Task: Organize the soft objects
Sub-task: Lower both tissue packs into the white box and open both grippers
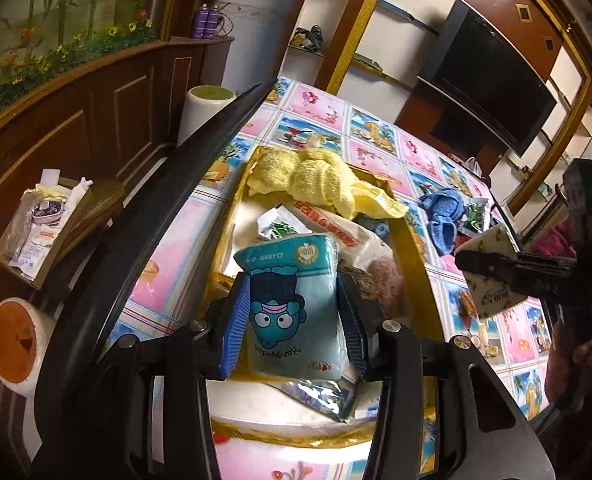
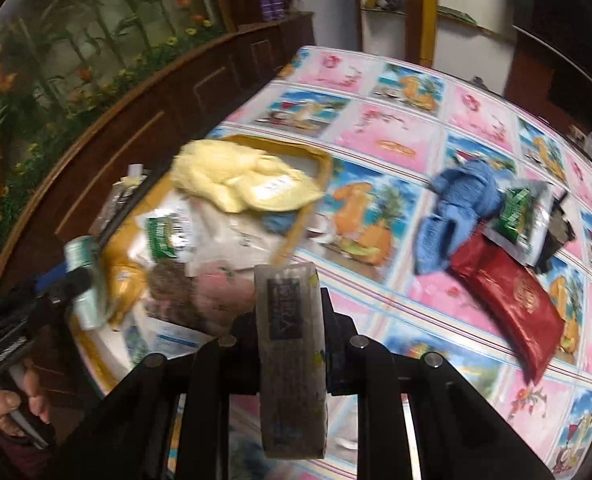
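Far left you've got dark wood panelling (image 1: pixel 108 112) under a flower mural (image 1: pixel 56 20), with a small box of packets (image 1: pixel 40 224) on a ledge beside it. Your left gripper (image 1: pixel 294 320) is clamped on a teal tissue pack (image 1: pixel 296 304) with a cartoon face, held over the gold-rimmed tray (image 1: pixel 409 240). In that tray: a yellow towel (image 1: pixel 323 180) draped over the far rim, white wrappers and a pink fuzzy item (image 1: pixel 383 276). The tray sits on a tablecloth (image 2: pixel 395 128) of pink and beach-print squares. Right of the tray, on the cloth, lie a blue cloth (image 2: pixel 459 208), a green-labelled packet (image 2: pixel 523 212) and a red pouch (image 2: pixel 511 304), touching one another. Your right gripper (image 2: pixel 292 344) grips a flat wrapped pack (image 2: pixel 292 352) edge-on; blurred, label unreadable. A black TV (image 1: pixel 491 80) hangs at the far right beside the wall shelves (image 1: pixel 375 20).
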The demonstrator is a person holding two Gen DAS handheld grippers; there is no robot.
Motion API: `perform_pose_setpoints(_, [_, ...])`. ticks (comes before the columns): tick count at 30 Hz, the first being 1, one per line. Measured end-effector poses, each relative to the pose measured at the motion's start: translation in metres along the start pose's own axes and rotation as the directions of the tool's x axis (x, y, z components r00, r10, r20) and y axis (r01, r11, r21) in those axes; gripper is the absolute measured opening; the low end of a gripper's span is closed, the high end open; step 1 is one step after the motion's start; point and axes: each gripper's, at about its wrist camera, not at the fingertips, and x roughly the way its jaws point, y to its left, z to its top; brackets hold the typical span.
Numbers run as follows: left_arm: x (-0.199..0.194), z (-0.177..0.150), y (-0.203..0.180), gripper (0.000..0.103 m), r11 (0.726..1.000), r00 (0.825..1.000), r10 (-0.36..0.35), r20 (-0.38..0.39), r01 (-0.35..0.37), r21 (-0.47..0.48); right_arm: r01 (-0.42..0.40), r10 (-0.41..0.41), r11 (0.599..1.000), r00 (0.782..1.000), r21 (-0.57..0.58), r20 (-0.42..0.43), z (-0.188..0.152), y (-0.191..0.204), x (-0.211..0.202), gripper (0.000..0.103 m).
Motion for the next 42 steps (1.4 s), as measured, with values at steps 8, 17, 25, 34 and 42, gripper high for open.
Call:
perform_pose_setpoints(8, [0.007, 0.013, 0.023, 0.063, 0.98, 0.988, -0.155, 0.004, 0.155, -0.128, -0.16, 0.16, 0.987, 0.987, -0.034, 0.006, 0.023, 0.052, 0.023, 0.02])
perform_pose_setpoints(17, [-0.019, 0.004, 0.024, 0.063, 0.995, 0.998, -0.019, 0.065, 0.025, -0.092, -0.23, 0.229, 0.971, 0.973, -0.06, -0.025, 0.07, 0.09, 0.072, 0.02])
perform_pose_setpoints(25, [-0.012, 0.0, 0.028, 0.063, 0.988, 0.99, 0.133, 0.048, -0.128, -0.083, -0.242, 0.237, 0.969, 0.969, -0.053, -0.075, 0.077, 0.105, 0.106, 0.032])
perform_pose_setpoints(34, [-0.009, -0.009, 0.014, 0.063, 0.973, 0.972, 0.229, 0.062, -0.229, -0.001, -0.236, 0.236, 0.972, 0.972, -0.021, -0.022, 0.07, 0.081, 0.083, 0.042])
perform_pose_setpoints(42, [-0.021, -0.017, -0.013, 0.063, 0.943, 0.942, 0.313, 0.12, -0.324, 0.083, -0.228, 0.228, 0.974, 0.972, -0.004, 0.056, 0.057, 0.055, 0.049, 0.042])
